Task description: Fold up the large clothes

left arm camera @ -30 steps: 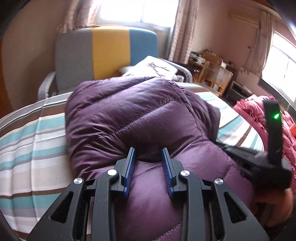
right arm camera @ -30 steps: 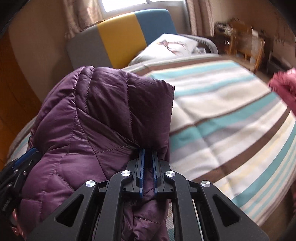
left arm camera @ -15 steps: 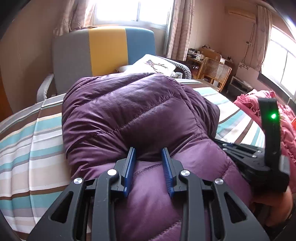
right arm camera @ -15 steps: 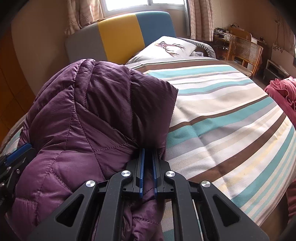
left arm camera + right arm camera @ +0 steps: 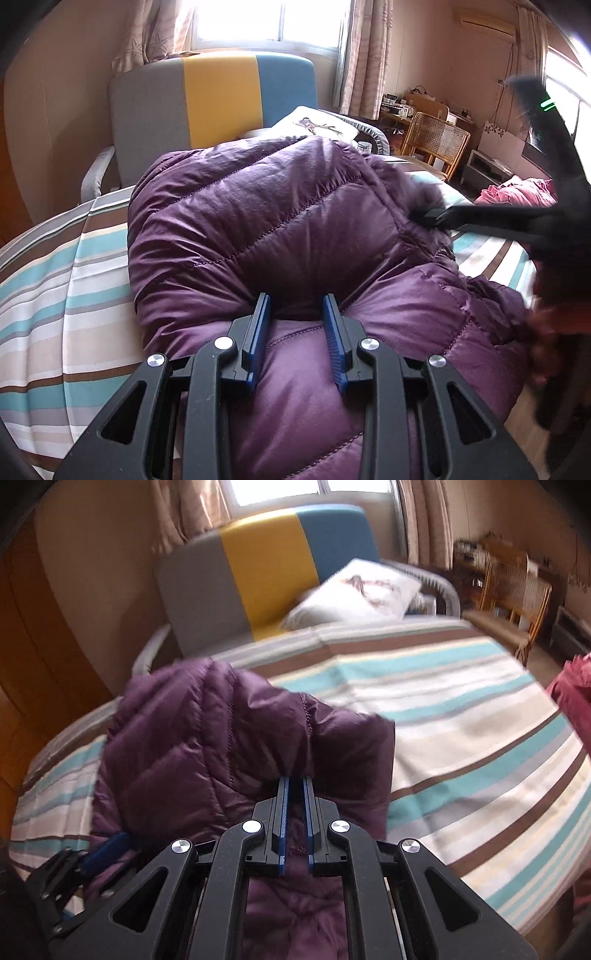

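Garment: your purple quilted jacket [image 5: 280, 229] lies bunched on the striped bedspread [image 5: 55, 302], in front of the grey, yellow and blue headboard [image 5: 218, 96].
Left gripper [image 5: 297, 306]: your jaws stand partly apart, pressing a thick padded fold between the blue pads.
Right gripper [image 5: 294, 786]: your jaws are almost together, clamped on a thin edge of the jacket and holding it above the bedspread.
Nearby: a white pillow [image 5: 358, 590] lies by the headboard.
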The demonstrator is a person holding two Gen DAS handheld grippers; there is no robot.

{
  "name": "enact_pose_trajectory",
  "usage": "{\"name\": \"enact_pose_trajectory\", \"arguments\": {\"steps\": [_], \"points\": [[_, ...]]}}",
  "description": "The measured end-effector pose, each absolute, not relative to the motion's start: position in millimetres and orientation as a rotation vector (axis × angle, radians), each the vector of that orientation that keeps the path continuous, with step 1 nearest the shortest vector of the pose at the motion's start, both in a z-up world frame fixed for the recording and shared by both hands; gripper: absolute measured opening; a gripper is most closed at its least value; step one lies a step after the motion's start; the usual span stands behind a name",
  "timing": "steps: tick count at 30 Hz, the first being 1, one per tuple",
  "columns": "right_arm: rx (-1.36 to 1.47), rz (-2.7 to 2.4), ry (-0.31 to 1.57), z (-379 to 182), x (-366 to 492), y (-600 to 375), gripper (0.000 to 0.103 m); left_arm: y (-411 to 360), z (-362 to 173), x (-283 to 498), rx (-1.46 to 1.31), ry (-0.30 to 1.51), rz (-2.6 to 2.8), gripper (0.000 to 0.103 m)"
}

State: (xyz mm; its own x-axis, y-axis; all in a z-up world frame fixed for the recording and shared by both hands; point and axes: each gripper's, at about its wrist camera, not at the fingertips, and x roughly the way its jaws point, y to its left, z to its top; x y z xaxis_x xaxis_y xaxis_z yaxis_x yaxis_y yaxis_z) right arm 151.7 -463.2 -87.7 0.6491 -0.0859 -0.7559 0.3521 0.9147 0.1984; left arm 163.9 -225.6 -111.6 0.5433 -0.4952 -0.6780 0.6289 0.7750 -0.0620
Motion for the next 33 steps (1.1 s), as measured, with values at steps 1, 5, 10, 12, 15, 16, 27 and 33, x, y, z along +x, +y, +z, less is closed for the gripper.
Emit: {"name": "enact_pose_trajectory", "arguments": {"steps": [1, 5, 10, 12, 15, 16, 27, 33], "points": [[0.348, -0.262, 0.856, -99, 156, -466, 0.007, -226, -112, 164, 0.196, 0.738, -0.676, 0.028], [0.394, -0.258, 0.834, -124, 152, -471, 0.005, -222, -108, 166, 0.164, 0.751, -0.7, 0.03], [0.336, -0.299, 0.804, -125, 136, -459, 0.005, -215, -86, 197, 0.047, 0.79, -0.661, 0.03], [0.355, -0.303, 0.792, -127, 132, -460, 0.005, -218, -82, 215, 0.051, 0.79, -0.604, 0.036], [0.358, -0.303, 0.789, -129, 129, -458, 0.005, -231, -91, 239, 0.114, 0.817, -0.559, 0.043], [0.351, -0.3, 0.795, -130, 130, -456, 0.005, -234, -94, 245, 0.124, 0.823, -0.55, 0.045], [0.347, -0.26, 0.77, -138, 137, -466, 0.004, -243, -126, 259, 0.198, 0.884, -0.555, 0.046], [0.374, -0.228, 0.719, -113, 106, -466, 0.004, -212, -101, 203, 0.165, 0.782, -0.594, 0.069]]}}
